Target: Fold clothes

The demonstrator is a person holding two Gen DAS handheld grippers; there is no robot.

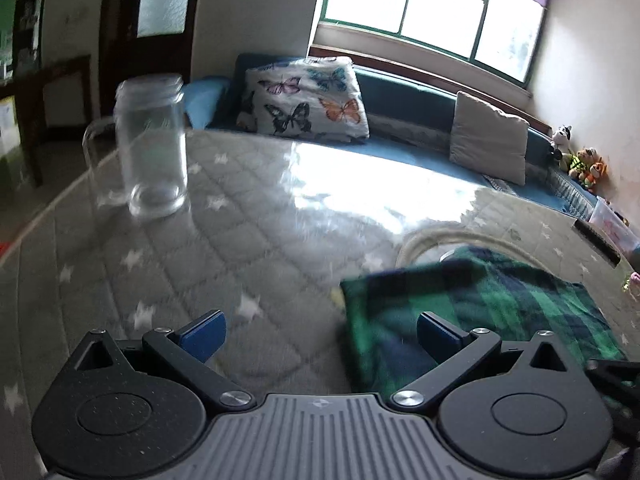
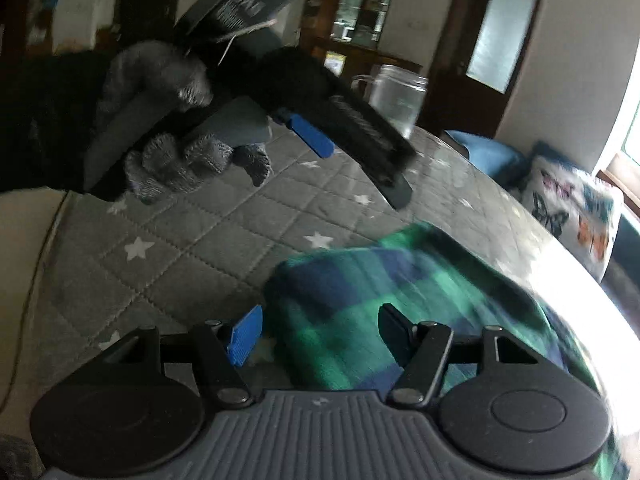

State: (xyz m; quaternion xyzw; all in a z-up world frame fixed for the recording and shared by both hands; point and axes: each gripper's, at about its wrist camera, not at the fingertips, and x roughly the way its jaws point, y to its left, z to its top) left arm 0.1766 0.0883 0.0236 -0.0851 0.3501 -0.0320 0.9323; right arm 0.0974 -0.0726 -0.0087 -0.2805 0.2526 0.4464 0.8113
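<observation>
- One table [image 1: 248, 216] with a grey quilted star cover.
- Green-and-blue plaid cloth [image 1: 500, 312] folded flat on it, near the front edge, right of centre.
- Left gripper [image 1: 320, 334]: jaws wide, nothing between them, cloth just under the right finger.
- Right gripper [image 2: 320, 340]: jaws apart, above the cloth, not clamping.
- Glass jar [image 1: 154, 148] upright, far left, well apart from cloth.

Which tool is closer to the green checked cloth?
Right. The right tool hangs open right over the cloth, one finger above it. The left tool is open beside the cloth's edge, mostly over the bare quilt.
</observation>
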